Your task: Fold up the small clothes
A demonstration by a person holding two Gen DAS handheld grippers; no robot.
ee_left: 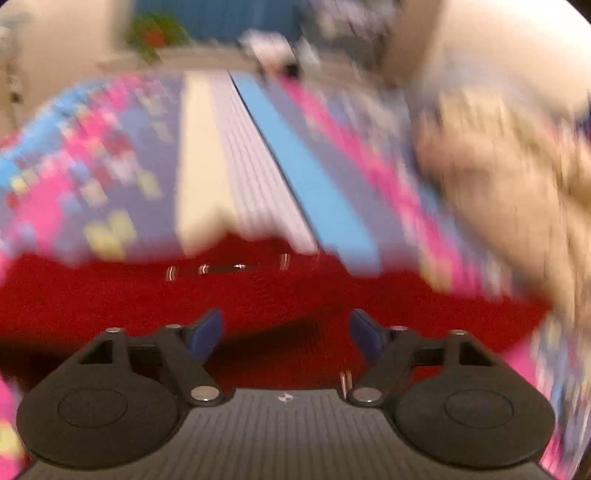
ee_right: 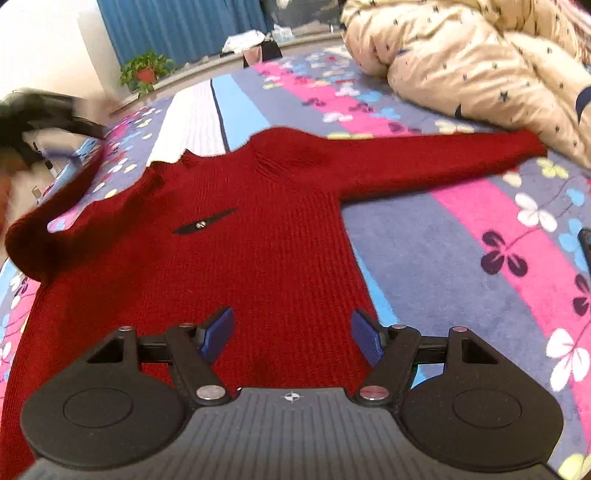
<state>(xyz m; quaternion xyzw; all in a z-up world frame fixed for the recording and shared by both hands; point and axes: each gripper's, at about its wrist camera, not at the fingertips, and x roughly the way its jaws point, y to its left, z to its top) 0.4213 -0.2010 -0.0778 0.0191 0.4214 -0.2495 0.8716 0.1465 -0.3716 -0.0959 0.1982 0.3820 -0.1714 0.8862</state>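
1. The right gripper [ee_right: 291, 338] hangs over the lower body of the red sweater [ee_right: 236, 266], its blue pads spread apart with nothing between them, only knit showing in the gap.
2. The left gripper [ee_left: 286, 334] also stands with its pads wide apart and empty; its view is heavily blurred, and red knit [ee_left: 258, 295] fills the space under and ahead of its tips.
3. The sweater lies flat on the bedspread [ee_right: 424, 236], collar pointing away from the right gripper, hem nearest to it.
4. On the sweater's chest sits a small dark slit-shaped trim with a metal stud [ee_right: 201, 224] in its middle.
5. One sleeve [ee_right: 443, 162] stretches straight out from the sweater to the right in the right wrist view, its cuff reaching the edge of a cream quilt [ee_right: 480, 66].
6. The other sleeve [ee_right: 40, 236] is bent and lifted off the bedspread at the left side of the sweater, its end curling over.
7. Just above that raised sleeve, at the left edge of the right wrist view, a dark blurred shape [ee_right: 40, 110] shows; what it is cannot be told for sure.
8. Beyond the sweater's collar a white ribbed cloth [ee_right: 192, 122] lies on the bedspread, touching or just beside the neck.
9. Further beyond the sweater, past the bed's far edge, stand a potted plant [ee_right: 146, 72] and a blue curtain [ee_right: 177, 26].
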